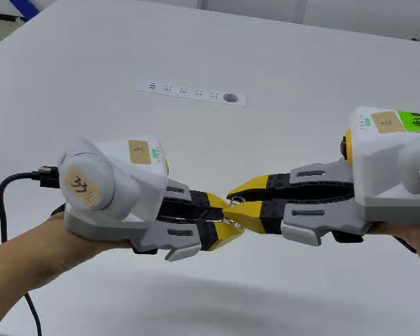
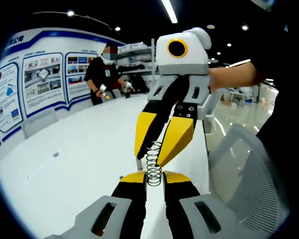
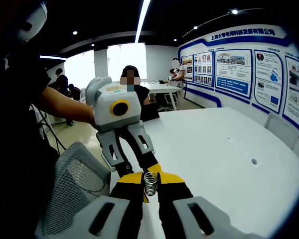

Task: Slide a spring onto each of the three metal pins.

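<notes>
White tabletop (image 1: 280, 63) runs wide under both my claws, bare around them. In the right gripper view, a wall of blue-framed display boards (image 3: 249, 67) stands on the far side. A grey mesh chair (image 2: 249, 169) stands just beside the tabletop edge. A person in dark clothes (image 2: 102, 74) stands at the far end of the room in the left gripper view. A long white power strip (image 1: 192, 92) lies flat on the tabletop, well apart from the claws. A black cable (image 1: 3, 203) loops out of the back of the left unit. Left claw (image 2: 153, 178) and right claw (image 3: 150, 180) are held up off the surface, pointing at each other, yellow tips meeting nose to nose. The left claw is drawn to a narrow gap with the near end of the spring (image 2: 153, 163) sitting between its tips; I cannot tell whether it pinches the coil or only touches it. The right claw is closed in a slim V on the spring's other end. The spring bridges the two sets of tips in mid-air above the tabletop, coils uncompressed. From the head view it is only a small glint where the tips meet. I cannot make out a pin inside the coil.
</notes>
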### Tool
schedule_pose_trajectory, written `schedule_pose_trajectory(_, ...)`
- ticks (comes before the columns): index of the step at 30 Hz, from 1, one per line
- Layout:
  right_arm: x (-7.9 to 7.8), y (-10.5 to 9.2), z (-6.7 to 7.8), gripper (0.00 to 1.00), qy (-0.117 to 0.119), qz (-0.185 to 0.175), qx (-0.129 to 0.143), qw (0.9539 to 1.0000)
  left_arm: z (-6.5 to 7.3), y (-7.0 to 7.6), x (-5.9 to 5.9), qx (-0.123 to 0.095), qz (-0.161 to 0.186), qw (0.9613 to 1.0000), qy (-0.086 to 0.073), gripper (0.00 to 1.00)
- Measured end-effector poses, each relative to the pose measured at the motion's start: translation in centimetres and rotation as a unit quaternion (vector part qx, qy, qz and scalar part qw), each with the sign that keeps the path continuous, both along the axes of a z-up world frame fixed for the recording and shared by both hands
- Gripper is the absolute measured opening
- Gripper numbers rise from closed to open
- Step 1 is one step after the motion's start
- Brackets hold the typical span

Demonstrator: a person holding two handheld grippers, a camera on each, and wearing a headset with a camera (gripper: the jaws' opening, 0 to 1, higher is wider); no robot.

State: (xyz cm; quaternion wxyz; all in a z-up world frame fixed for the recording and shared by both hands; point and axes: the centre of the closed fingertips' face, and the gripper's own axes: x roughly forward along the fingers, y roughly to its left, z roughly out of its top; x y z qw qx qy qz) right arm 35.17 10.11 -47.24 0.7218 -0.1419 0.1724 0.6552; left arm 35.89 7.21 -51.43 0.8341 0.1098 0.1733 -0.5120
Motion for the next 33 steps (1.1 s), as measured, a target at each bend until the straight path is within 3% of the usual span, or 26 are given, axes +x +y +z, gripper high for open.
schedule_pose_trajectory(2, 0.5, -0.1, 0.3, 0.11, -0.001, -0.008, 0.004, 1.0, -0.9, 0.4, -0.2, 0.022, 0.003, 0.9997, 0.015, 0.2)
schedule_pose_trajectory(5, 1.4, -0.5, 0.8, 0.11, -0.006, -0.019, 0.006, 0.9998, -1.4, 1.0, -0.2, 0.03, 0.01, 0.9994, 0.014, 0.31)
schedule_pose_trajectory(11, 3.8, -1.7, 0.9, 0.11, -0.021, -0.053, 0.0, 0.9984, -1.0, 2.3, 0.3, 0.01, 0.038, 0.9992, 0.003, 0.46)
schedule_pose_trajectory(18, 7.1, -2.9, 0.2, 0.11, -0.022, -0.105, -0.004, 0.9943, -1.2, 5.1, 1.1, 0.026, 0.079, 0.9965, 0.005, 0.57)
schedule_pose_trajectory(26, 9.2, -3.1, -3.3, 0.11, -0.011, -0.138, -0.036, 0.9898, -0.7, 7.8, 2.0, 0.02, 0.13, 0.9913, -0.011, 0.7)
schedule_pose_trajectory(33, 10.5, -3.0, -6.3, 0.11, 0.016, -0.17, -0.047, 0.9842, -0.9, 9.1, 1.8, 0.025, 0.15, 0.9883, -0.006, 0.76)
